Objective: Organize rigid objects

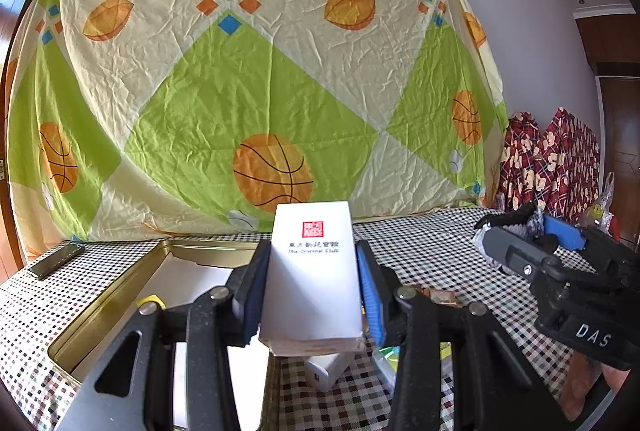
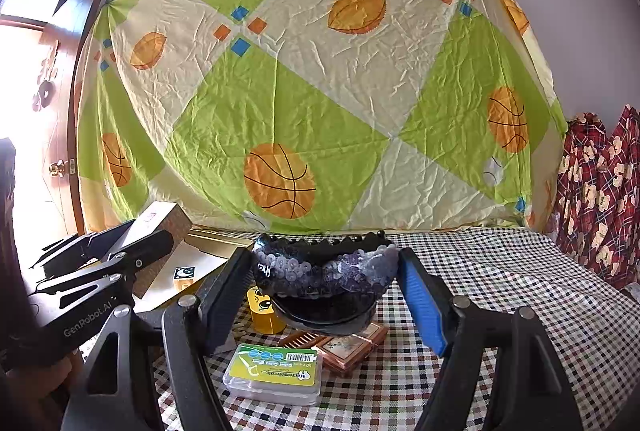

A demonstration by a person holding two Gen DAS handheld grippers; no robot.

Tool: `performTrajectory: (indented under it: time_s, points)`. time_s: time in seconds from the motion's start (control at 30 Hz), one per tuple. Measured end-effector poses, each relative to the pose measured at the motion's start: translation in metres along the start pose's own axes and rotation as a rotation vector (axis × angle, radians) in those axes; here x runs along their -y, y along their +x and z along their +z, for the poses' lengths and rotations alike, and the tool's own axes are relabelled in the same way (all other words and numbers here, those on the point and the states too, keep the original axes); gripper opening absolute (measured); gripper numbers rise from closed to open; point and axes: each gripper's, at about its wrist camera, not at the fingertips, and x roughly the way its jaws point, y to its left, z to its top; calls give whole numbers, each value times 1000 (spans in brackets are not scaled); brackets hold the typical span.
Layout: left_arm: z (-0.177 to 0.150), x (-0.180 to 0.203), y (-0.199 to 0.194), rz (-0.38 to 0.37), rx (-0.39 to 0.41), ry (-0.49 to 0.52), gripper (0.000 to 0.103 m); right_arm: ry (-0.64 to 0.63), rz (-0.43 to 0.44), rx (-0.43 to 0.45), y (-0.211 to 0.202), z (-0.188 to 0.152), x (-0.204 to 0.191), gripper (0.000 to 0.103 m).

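Observation:
My left gripper (image 1: 314, 271) is shut on a tall white box (image 1: 316, 263) with a red seal and dark lettering, held upright above the table. In the right wrist view the same box (image 2: 160, 219) and left gripper (image 2: 148, 233) show at the left, over the gold tin (image 2: 216, 239). My right gripper (image 2: 326, 279) is shut on a black hair clip with purple sequins (image 2: 324, 267), held clear of the checked cloth. That right gripper (image 1: 516, 231) also shows at the right of the left wrist view, with the hair clip (image 1: 534, 221) between its pads.
An open gold tin (image 1: 120, 295) lies at the left with a moon-printed cube (image 2: 183, 277) inside. A phone (image 1: 56, 261) lies at the far left. On the cloth lie a yellow block (image 2: 264, 311), a green-labelled clear case (image 2: 276, 371), a copper-coloured pack (image 2: 348, 345) and a white adapter (image 1: 324, 371).

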Motion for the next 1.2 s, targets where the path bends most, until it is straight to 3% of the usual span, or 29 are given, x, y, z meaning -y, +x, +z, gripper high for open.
performTrajectory:
  time_s: [0.57,1.2]
  points:
    - [1,-6,-10,16,46,-11,41,2,17,36,-4,0,-4,75]
    - [0,-25,-18,62,49,-49,41,7,64,15,3,0,-17,75]
